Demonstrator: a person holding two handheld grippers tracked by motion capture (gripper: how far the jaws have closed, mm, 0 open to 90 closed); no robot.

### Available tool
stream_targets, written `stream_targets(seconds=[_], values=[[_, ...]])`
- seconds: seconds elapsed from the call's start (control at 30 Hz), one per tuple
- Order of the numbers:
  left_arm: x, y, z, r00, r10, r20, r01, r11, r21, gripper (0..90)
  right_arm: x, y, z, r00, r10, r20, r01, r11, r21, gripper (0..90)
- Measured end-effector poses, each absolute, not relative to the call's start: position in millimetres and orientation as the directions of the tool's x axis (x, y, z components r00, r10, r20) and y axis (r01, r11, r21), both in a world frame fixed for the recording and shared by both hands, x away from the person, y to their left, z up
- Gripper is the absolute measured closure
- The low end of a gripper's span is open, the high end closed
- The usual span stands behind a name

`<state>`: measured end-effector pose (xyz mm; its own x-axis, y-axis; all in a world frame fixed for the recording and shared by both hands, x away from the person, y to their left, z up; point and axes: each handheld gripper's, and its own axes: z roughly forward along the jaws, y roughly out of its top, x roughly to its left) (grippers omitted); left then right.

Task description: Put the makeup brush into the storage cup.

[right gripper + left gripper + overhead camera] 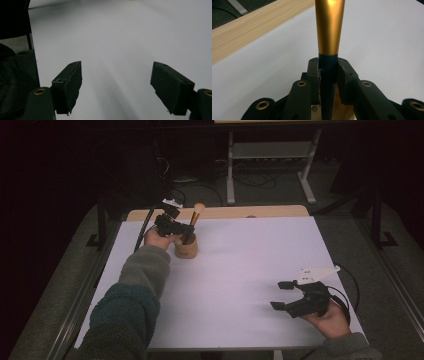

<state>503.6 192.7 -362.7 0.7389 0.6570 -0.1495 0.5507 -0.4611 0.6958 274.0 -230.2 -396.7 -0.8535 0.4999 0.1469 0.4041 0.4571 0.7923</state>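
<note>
Scene: a person sits at a table covered with a white sheet (240, 270), a strip of pale bare wood (235, 212) showing along its far edge; the room beyond is dark.

Left gripper: the black two-jaw left gripper (186, 231) is held at the far left of the table, right at the brush and holder. In the left gripper view (328, 75) its jaws are clamped from both sides on the dark lower handle of the brush.

Brush: a makeup brush with a dark handle, a gold metal collar and a pale bristle head (193, 222) stands nearly upright, leaning a little to the right, its lower end inside the holder. In the left gripper view the gold collar (329, 27) rises straight above the jaws.

Holder: a short round light-wood cup (186, 249) stands on the white sheet at the far left, touching the person's left hand (159, 239).

Right gripper: the black right gripper (281, 295), with a pale three-cornered plate on top, is held over the near right of the sheet, well apart from the brush. Its jaws are spread wide with nothing between them, as the right gripper view (116, 86) shows over bare white sheet.

Sleeves: a fleece sleeve in grey and dark teal (135, 305) covers the left forearm; a grey cuff (350, 345) shows at the right wrist.
</note>
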Motion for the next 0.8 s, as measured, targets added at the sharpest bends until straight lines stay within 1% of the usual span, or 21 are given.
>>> stream_targets(seconds=[0.03,0.13,0.23,0.3,0.67,0.77,0.8], values=[[502.9,192.2,-364.4,0.728,0.665,-0.166,0.560,-0.438,0.703,74.0,274.0,-230.3,-396.7,-0.853,0.500,0.147,0.404,0.457,0.792,24.3],[502.9,192.7,-365.6,0.727,0.664,-0.173,0.563,-0.434,0.703,74.1,274.0,-230.0,-396.7,-0.853,0.501,0.149,0.406,0.457,0.791,24.3],[502.9,192.4,-365.8,0.728,0.663,-0.173,0.562,-0.434,0.704,74.0,274.0,-229.5,-397.2,-0.853,0.500,0.152,0.408,0.456,0.791,24.3],[503.3,193.1,-365.5,0.738,0.654,-0.164,0.557,-0.454,0.695,73.9,274.3,-229.6,-397.3,-0.852,0.501,0.150,0.408,0.458,0.790,24.3],[499.7,195.7,-366.4,0.740,0.651,-0.169,0.550,-0.443,0.708,73.6,273.9,-230.2,-397.0,-0.853,0.500,0.150,0.407,0.456,0.791,24.3],[498.9,196.5,-366.5,0.743,0.646,-0.174,0.554,-0.448,0.702,72.7,274.0,-230.0,-396.8,-0.853,0.500,0.150,0.407,0.457,0.791,24.3],[498.7,197.4,-365.7,0.744,0.647,-0.168,0.551,-0.451,0.702,70.9,274.1,-229.9,-396.8,-0.853,0.500,0.149,0.405,0.457,0.792,24.3]])
